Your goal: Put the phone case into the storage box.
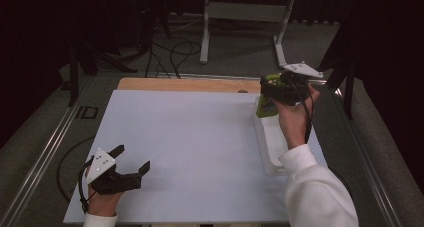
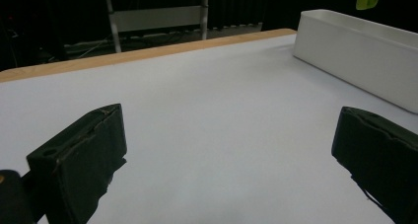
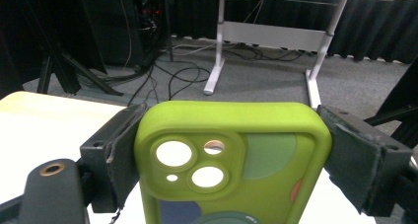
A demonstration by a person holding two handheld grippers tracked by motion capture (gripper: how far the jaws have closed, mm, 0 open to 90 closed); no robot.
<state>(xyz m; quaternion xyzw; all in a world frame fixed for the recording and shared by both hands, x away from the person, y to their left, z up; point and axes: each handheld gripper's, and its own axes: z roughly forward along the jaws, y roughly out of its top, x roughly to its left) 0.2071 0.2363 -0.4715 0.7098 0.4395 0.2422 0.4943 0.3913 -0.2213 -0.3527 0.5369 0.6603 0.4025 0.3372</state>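
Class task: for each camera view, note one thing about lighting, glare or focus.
High view: room dark, white table sheet bright. Left gripper view: left claw near and soft-edged, shadow under one jaw. Right gripper view: green phone case sharp in the right claw, table corner overexposed.

Looks like a lab or recording studio rather than a home: black curtains hung all round, grey carpet floor strewn with loose cables, a stand's dark tripod legs, a bare white metal table frame, and a wooden worktable covered with a plain white sheet
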